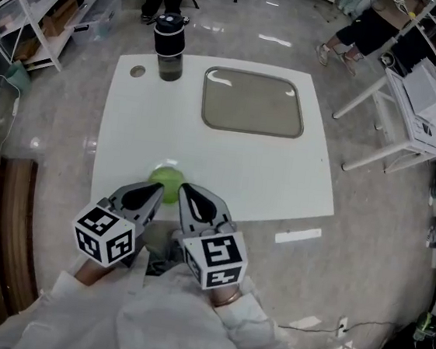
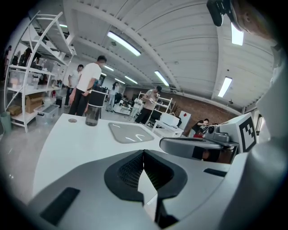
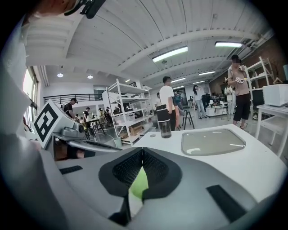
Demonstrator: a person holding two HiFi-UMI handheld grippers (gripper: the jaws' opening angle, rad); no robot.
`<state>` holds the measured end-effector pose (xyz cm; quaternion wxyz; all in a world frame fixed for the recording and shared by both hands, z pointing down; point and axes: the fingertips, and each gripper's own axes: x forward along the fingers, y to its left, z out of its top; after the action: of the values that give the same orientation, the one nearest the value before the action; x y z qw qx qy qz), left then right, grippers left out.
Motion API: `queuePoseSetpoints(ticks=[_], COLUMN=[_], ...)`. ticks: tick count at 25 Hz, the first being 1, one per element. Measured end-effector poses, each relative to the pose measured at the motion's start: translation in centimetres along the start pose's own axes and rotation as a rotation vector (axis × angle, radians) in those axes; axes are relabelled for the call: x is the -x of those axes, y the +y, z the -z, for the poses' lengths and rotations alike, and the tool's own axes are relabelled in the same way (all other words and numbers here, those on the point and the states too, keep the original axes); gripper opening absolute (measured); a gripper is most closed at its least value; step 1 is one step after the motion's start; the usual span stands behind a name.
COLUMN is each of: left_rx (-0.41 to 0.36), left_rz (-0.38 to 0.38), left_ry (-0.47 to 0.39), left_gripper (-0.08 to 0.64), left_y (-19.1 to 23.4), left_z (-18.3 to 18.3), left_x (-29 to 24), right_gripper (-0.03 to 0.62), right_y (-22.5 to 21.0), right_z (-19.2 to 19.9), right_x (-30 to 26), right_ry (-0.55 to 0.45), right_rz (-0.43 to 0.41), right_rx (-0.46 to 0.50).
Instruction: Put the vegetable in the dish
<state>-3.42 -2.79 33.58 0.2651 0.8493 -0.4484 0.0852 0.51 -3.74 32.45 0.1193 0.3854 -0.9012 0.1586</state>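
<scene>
Just ahead of the 2 tips lies the vegetable point(image 1: 167, 180), ungrasped; left tongs point(image 1: 156, 192) and right tongs point(image 1: 186, 190) are pressed together, empty. The dish point(image 1: 251, 127), well beyond, holds nothing yet.

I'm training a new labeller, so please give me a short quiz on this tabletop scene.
1. True or false: the green vegetable already lies in the dish.
2. What stands to the left of the dish at the far side of the table? A) a bottle B) a bowl C) a pan
3. Fill in: the left gripper and the right gripper each have their fingers ____ (open or shut).

Key
1. False: it lies on the table near the front edge, by the gripper tips.
2. A, the bottle.
3. Shut, with nothing held.
</scene>
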Motion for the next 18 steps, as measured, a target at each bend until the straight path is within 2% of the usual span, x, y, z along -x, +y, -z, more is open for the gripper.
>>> queuePoseSetpoints(ticks=[12, 18], left_rx=[-0.002, 0.023], left_rz=[0.022, 0.029], left_ry=[0.06, 0.087], left_gripper=[0.008, 0.009], left_y=[2.8, 4.6], left_z=[0.3, 0.4], left_x=[0.0, 0.1], right_gripper=[0.014, 0.014], right_y=[-0.7, -1.2], right_z=[1.1, 1.4], right_x=[-1.8, -3.0], right_ry=[0.03, 0.049], right_rz=[0.067, 0.101], right_rx=[-0.069, -0.086])
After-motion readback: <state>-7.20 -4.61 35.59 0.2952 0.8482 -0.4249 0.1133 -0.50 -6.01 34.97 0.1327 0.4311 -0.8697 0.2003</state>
